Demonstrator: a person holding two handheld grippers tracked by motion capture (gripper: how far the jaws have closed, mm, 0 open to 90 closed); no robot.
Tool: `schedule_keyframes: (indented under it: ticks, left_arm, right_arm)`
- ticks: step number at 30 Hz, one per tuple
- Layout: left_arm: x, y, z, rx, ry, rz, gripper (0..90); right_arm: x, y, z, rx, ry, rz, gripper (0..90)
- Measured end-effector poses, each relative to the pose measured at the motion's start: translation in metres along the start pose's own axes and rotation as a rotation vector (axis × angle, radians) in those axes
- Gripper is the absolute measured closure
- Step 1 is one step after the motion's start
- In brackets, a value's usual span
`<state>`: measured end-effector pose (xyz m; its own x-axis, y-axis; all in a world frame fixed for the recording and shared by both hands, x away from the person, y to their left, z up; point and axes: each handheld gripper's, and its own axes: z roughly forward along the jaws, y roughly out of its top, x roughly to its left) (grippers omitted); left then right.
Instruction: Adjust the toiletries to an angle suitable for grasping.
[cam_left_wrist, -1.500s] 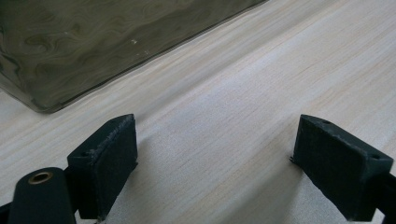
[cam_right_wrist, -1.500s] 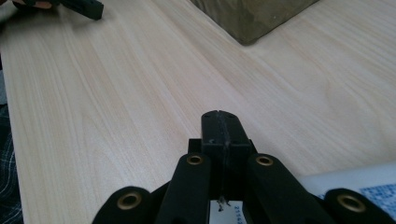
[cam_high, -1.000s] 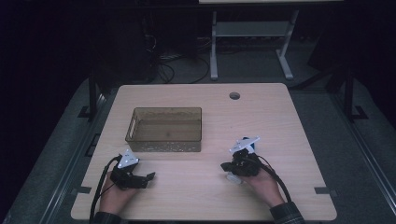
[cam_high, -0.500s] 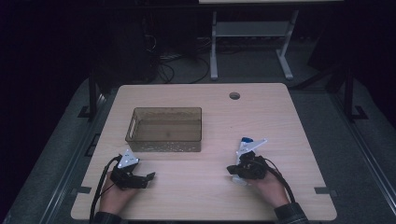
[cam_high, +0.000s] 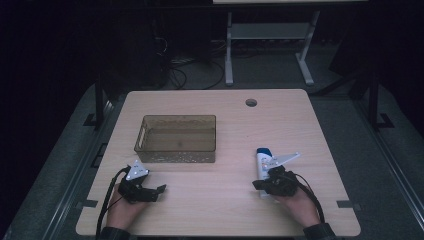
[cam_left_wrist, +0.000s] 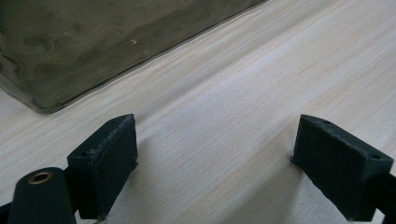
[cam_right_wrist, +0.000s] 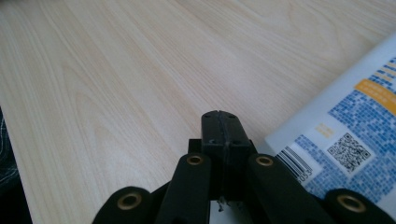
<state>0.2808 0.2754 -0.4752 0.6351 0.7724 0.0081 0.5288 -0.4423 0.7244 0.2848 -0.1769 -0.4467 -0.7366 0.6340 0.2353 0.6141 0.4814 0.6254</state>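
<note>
On the right half of the tabletop (cam_high: 320, 130), near the front edge, a white tube (cam_high: 262, 159) with blue print lies flat, its long axis running roughly from 6 to 12 o'clock with the blue cap end pointing to 12. The right hand-held gripper (cam_high: 261, 184) sits at the tube's near end, clenched with its jaws pressed together on nothing; in the right gripper view the tube (cam_right_wrist: 345, 140) lies just beside the jaws at about 2 o'clock, not between them. The left hand-held gripper (cam_high: 159, 190) rests well apart at 9 o'clock from the tube, released, jaws wide over bare wood, with the empty brown bin (cam_high: 176, 156) at its 12 to 1 o'clock. The right hand is plainly the nearer one; I judge it must open and shift toward 2 o'clock to straddle the tube across its narrow width.
</note>
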Motion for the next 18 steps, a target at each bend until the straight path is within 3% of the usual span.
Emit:
schedule_keyframes:
  ticks: [18]
  left_arm:
    - [0.000, 0.000, 0.000, -0.002, 0.000, -0.003, 12.6]
  right_arm:
    - [-0.008, -0.018, -0.014, 0.016, -0.046, 0.021, 89.6]
